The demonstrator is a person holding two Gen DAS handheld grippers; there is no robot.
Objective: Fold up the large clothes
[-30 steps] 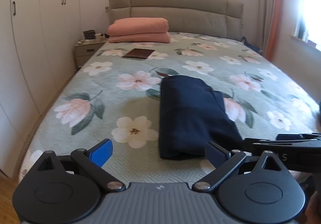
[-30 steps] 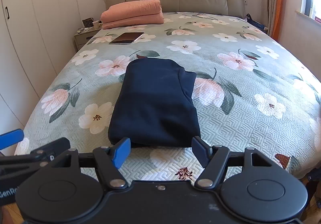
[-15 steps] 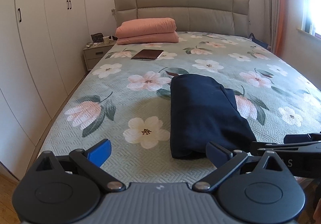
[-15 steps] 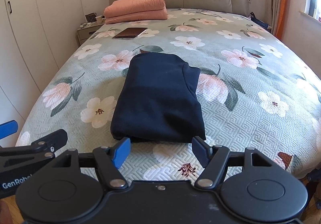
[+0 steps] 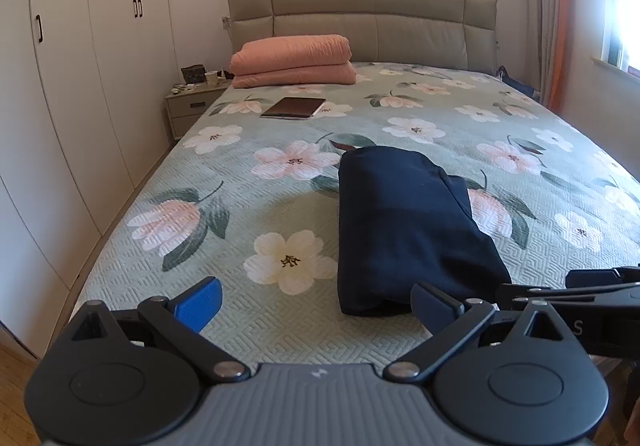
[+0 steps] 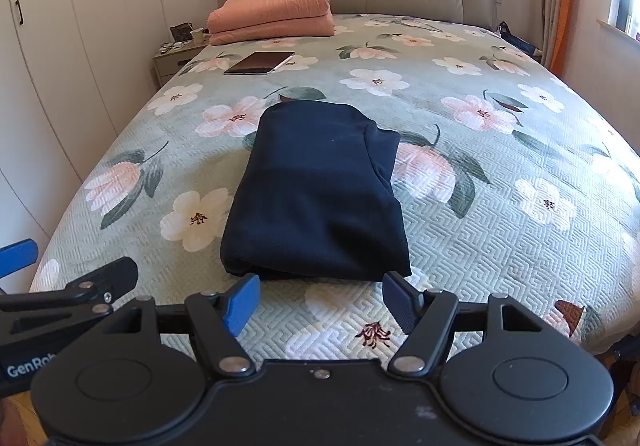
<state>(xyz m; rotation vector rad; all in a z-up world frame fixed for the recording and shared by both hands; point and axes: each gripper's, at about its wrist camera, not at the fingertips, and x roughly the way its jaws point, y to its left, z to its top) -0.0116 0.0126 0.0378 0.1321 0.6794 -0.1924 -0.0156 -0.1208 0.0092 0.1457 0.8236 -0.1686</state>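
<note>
A dark navy garment [image 5: 404, 222] lies folded into a thick rectangle on the floral bedspread [image 5: 280, 182], near the foot of the bed; it also shows in the right wrist view [image 6: 320, 198]. My left gripper [image 5: 316, 304] is open and empty, above the bed's near edge, left of the garment's near end. My right gripper [image 6: 322, 304] is open and empty, just short of the garment's near edge. Neither touches the cloth.
A folded pink quilt [image 5: 294, 60] lies by the padded headboard [image 5: 360, 22]. A dark tablet [image 5: 294, 108] lies on the bed's far left. A nightstand [image 5: 192, 106] and white wardrobes [image 5: 80, 86] stand left. A window with an orange curtain [image 5: 562, 18] is right.
Both grippers have drawn back and risen slightly from the garment, so more of the bed and room shows. The garment has not moved. Both stay open.
</note>
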